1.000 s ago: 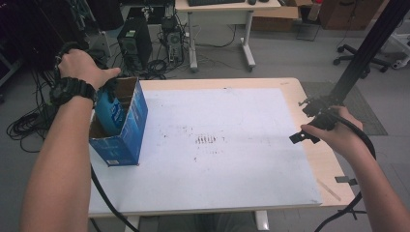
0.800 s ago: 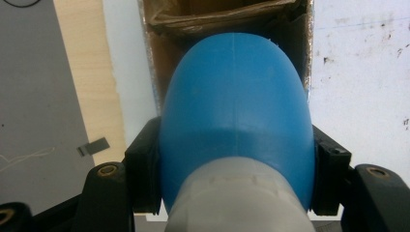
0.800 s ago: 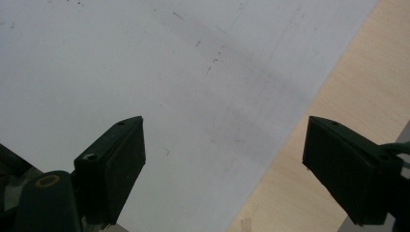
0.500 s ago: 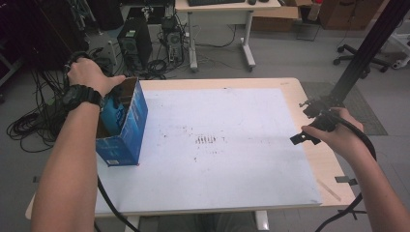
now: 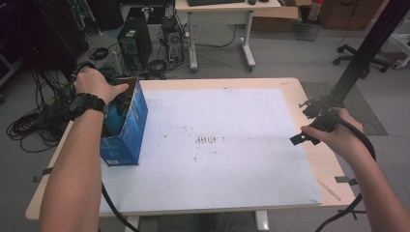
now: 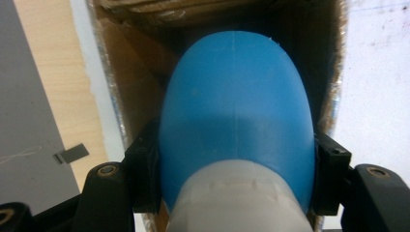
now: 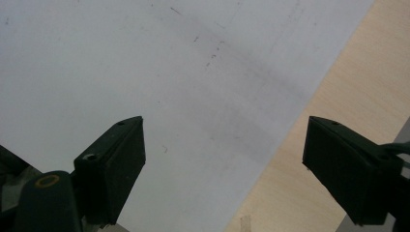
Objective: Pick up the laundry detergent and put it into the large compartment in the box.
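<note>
My left tongs (image 6: 237,193) pinch a blue bottle-like thing (image 6: 237,106) inside the cardboard box (image 5: 126,130); my right tongs (image 7: 225,169) hang spread over the counter (image 7: 338,87).

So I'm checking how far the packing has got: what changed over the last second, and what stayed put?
The left hand sank lower into the open blue cardboard box, taking the left gripper down with it, jaws clamped on the rounded blue plastic object with a grey end. Nothing was let go. The box kept its place on the white sheet, and the right gripper stayed at the table's right edge, jaws open and empty.
</note>
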Demonstrator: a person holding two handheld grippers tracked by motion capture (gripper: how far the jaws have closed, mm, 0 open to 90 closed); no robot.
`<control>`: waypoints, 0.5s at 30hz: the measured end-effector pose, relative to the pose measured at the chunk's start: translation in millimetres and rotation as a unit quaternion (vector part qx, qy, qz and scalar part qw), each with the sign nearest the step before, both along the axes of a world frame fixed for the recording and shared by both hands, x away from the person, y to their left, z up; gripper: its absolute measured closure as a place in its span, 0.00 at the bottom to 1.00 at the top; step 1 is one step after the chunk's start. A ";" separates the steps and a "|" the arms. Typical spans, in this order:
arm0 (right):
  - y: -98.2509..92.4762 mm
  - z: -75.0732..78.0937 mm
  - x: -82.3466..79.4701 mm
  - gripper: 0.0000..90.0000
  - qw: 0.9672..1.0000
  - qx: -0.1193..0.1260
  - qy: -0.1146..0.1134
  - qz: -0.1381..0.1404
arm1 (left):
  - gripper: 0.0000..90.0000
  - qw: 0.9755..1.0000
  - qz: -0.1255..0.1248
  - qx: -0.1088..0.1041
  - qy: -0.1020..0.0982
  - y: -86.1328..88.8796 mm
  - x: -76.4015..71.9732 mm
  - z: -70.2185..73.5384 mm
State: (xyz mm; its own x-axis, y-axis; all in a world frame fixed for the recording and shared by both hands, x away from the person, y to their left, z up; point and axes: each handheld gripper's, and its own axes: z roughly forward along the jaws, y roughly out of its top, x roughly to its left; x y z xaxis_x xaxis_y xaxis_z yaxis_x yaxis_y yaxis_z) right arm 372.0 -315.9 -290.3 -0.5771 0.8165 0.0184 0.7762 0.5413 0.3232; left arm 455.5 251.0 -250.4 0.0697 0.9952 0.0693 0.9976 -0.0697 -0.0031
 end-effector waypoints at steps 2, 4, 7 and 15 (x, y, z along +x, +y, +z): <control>0.5 -0.1 -0.1 0.17 1.000 -0.002 0.001 0.001 | 0.42 1.000 0.001 -0.003 0.002 0.2 0.5 -5.1; 1.1 -0.4 -0.1 0.17 1.000 -0.002 0.001 0.001 | 0.42 1.000 0.002 -0.005 0.002 0.0 0.8 -9.6; 1.6 -0.5 0.0 0.17 1.000 -0.005 0.003 0.001 | 0.42 1.000 0.001 -0.007 0.006 0.4 1.4 -14.2; -0.3 -0.2 0.3 0.17 1.000 -0.006 0.004 0.000 | 0.42 1.000 0.000 -0.004 0.006 1.5 1.5 -21.5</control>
